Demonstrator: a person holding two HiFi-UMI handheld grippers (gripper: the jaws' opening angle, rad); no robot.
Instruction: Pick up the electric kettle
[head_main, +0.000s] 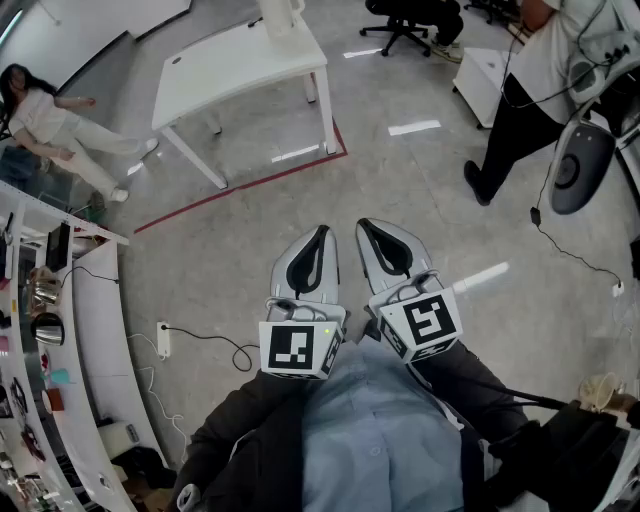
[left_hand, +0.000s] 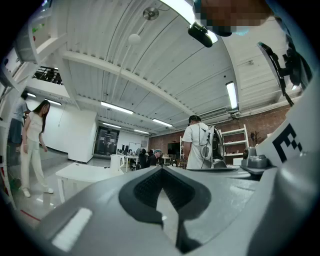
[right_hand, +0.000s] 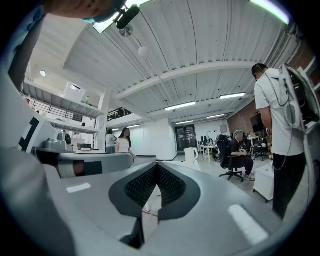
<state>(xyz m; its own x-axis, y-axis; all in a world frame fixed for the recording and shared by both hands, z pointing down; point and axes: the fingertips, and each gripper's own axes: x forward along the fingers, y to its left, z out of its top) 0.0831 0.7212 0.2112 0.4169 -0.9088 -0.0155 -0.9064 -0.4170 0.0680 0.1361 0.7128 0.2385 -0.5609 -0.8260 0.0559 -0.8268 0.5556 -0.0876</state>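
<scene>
Grey polished floor fills the room, and a red tape line runs across it past a white table. On the table's far edge stands the kettle — white and upright, with its top cut off by the edge of the head view. We hold both grippers close to our body, side by side, pointing toward the table and well apart from it. The left gripper has its jaws closed tip to tip, with nothing between them. The right gripper is the same — tips meeting, empty. In the right gripper view we see the kettle small in the distance, just above and right of the jaw tips. One person is at the left beyond a counter. Another stands at the right, and an office chair sits past the table.
</scene>
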